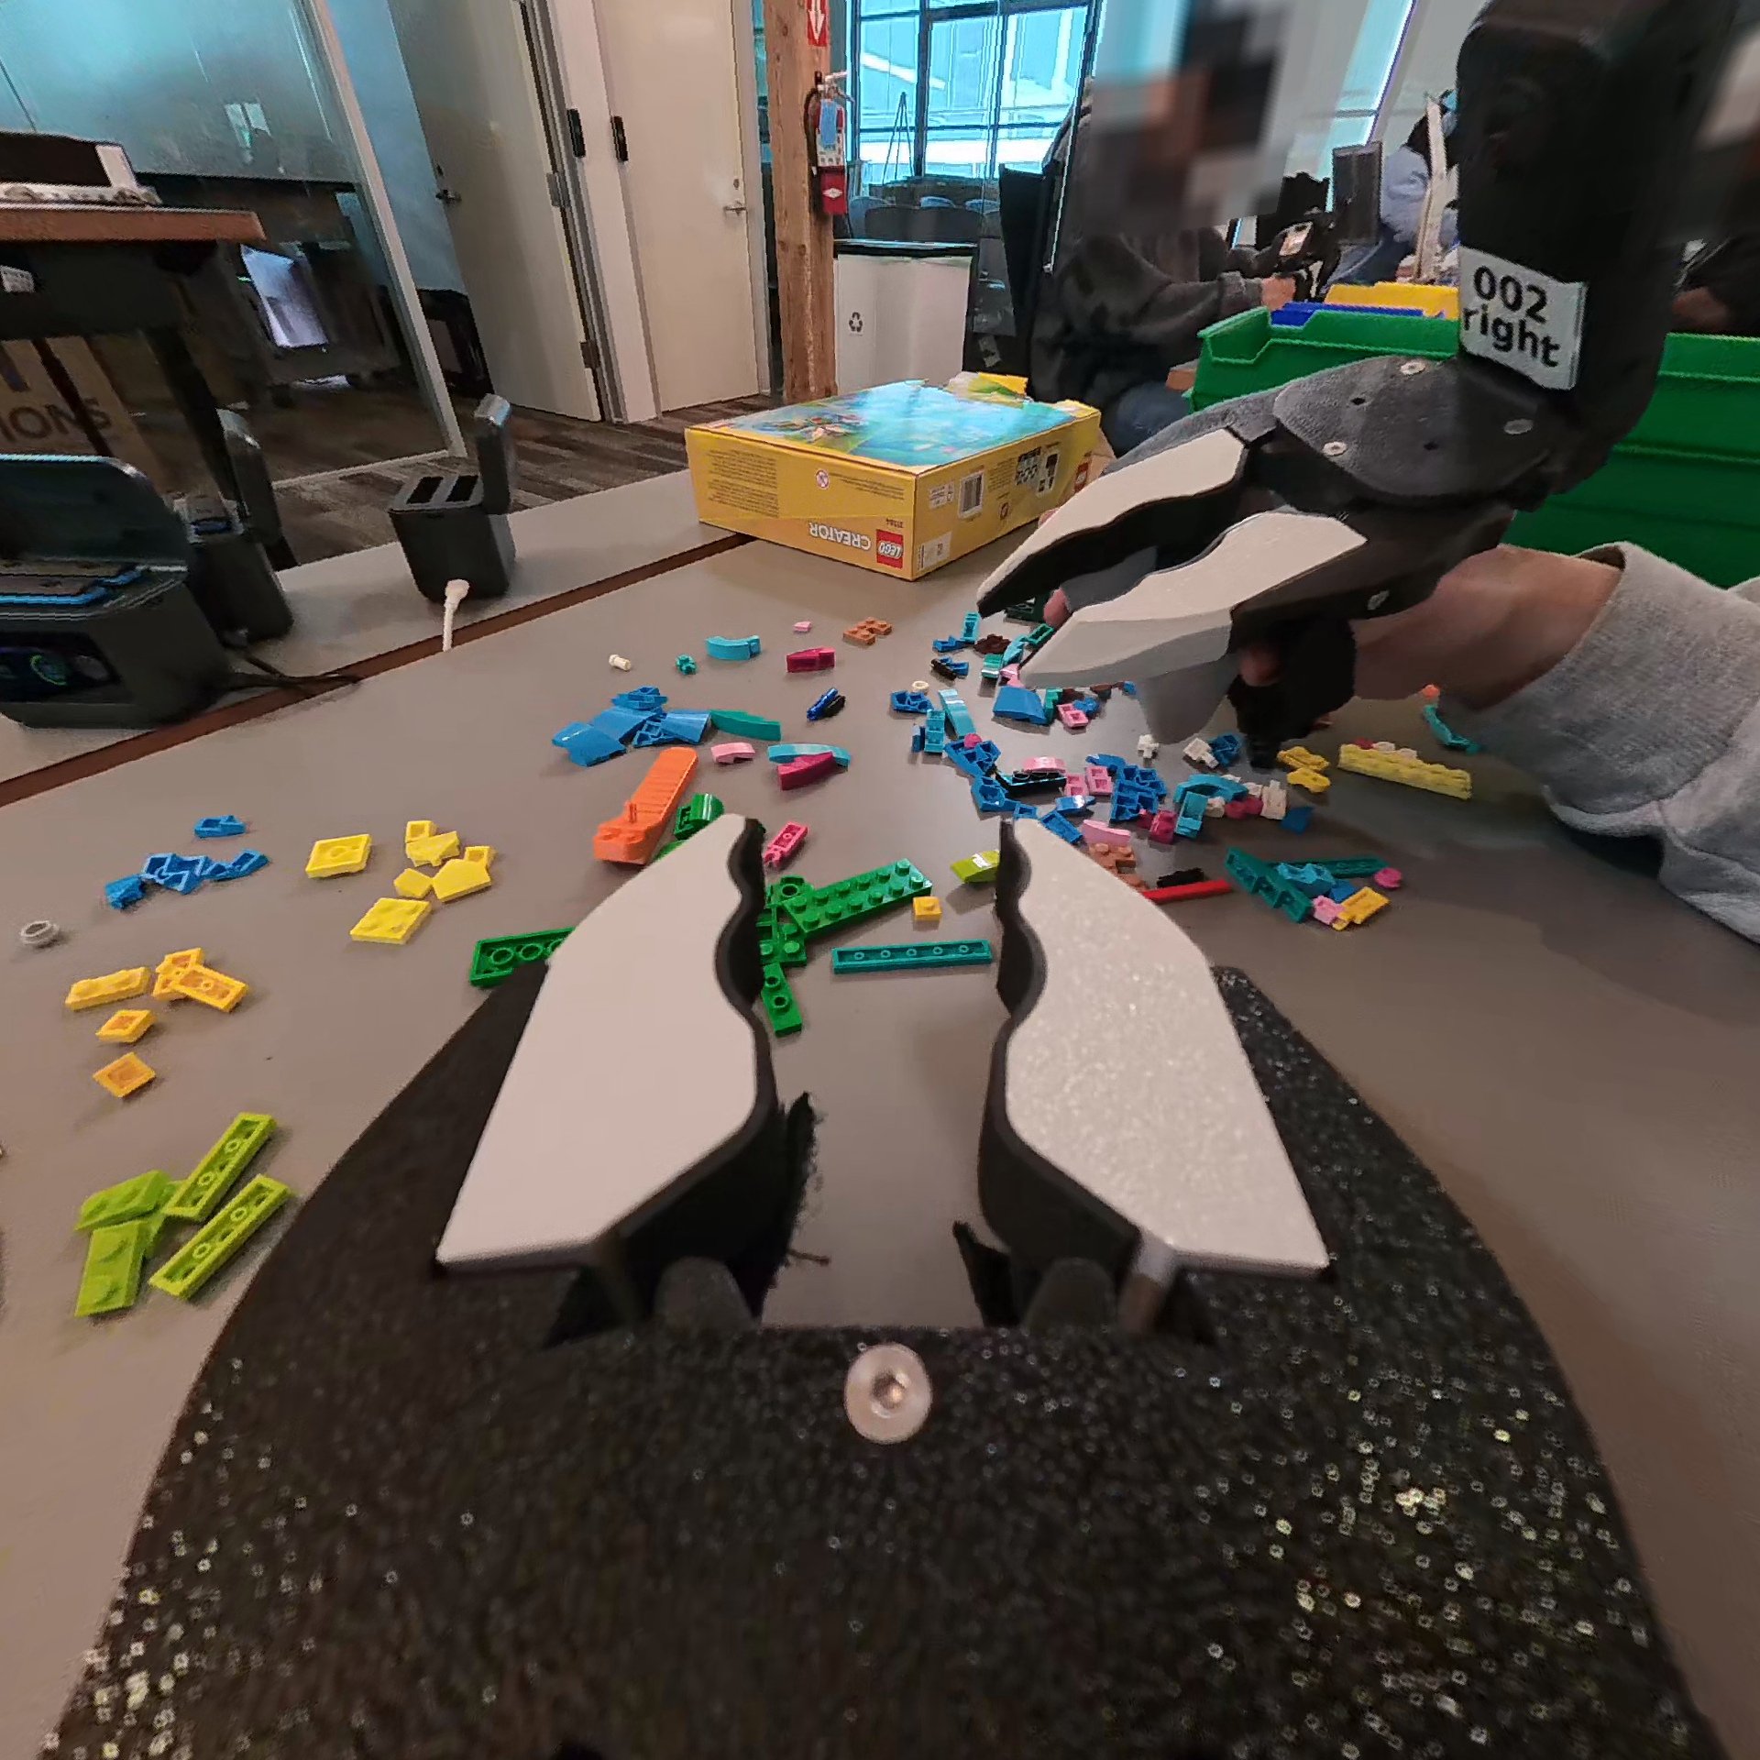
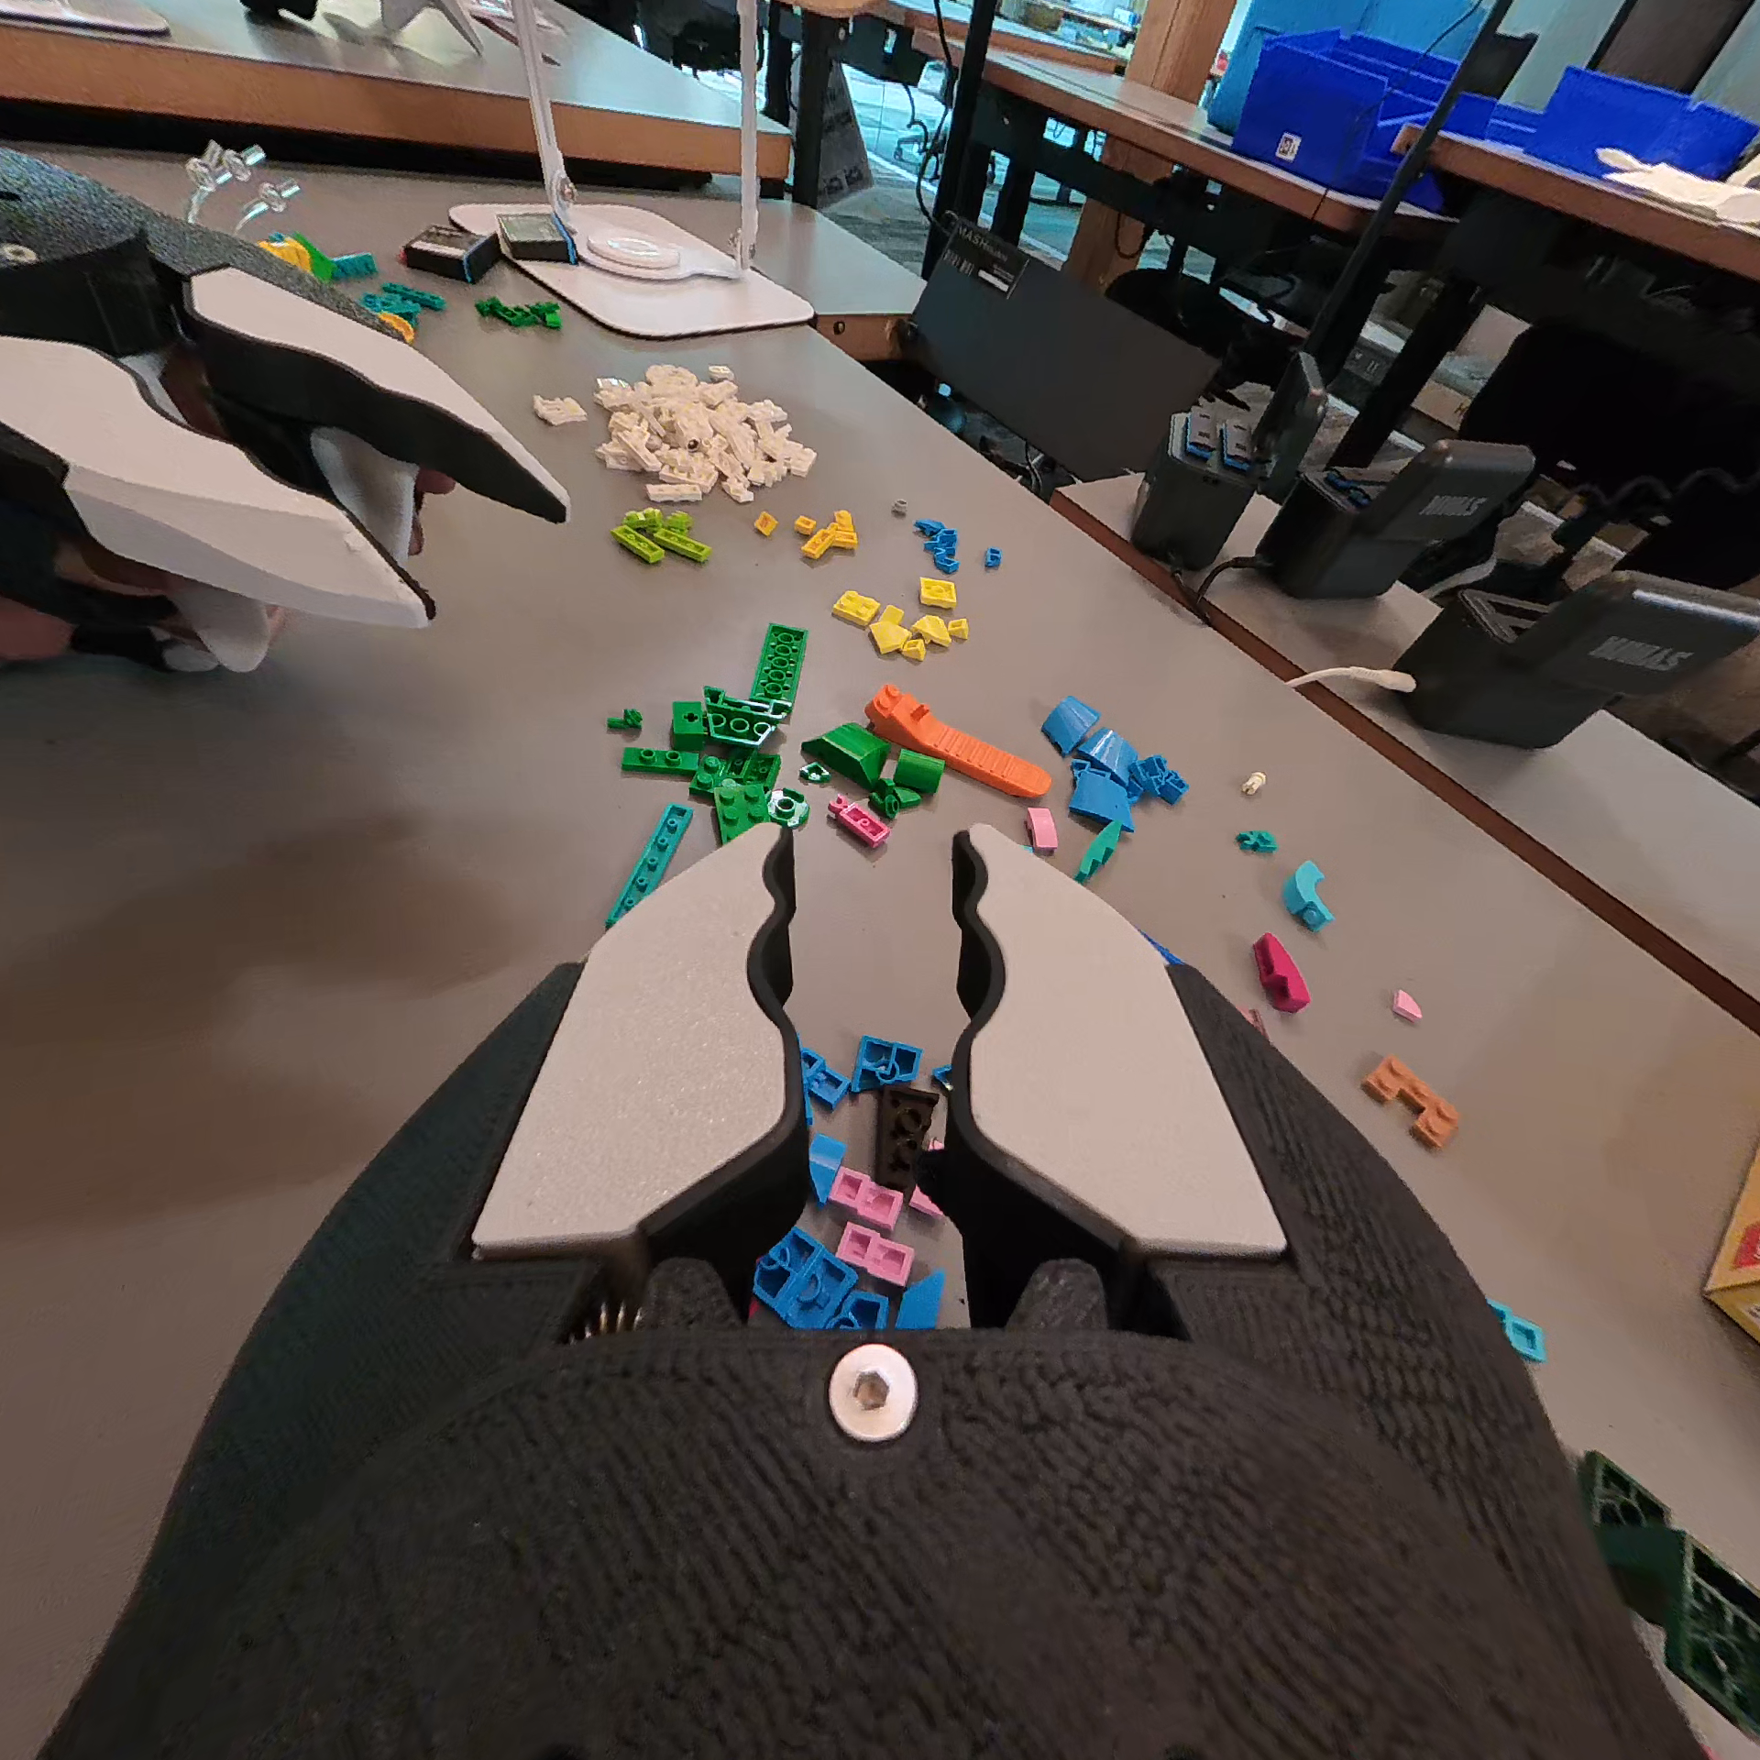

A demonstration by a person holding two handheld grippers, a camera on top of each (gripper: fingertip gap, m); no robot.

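My left gripper is open and empty. It hovers over a cluster of green plates on the grey table. A teal long plate, a small pink plate and an orange brick separator lie close by. My right gripper is open and empty above bare table just short of the green pieces and the pink plate. Blue, pink and black pieces lie under it. The right gripper also shows in the left wrist view, over the mixed pile.
Sorted groups lie around: yellow pieces, lime plates, blue pieces, a white pile. A yellow box and green bins stand at the back. Black chargers sit beyond the table edge. My left gripper's tips are some 8 cm from the teal long plate. My right wrist view looks at it from another angle.
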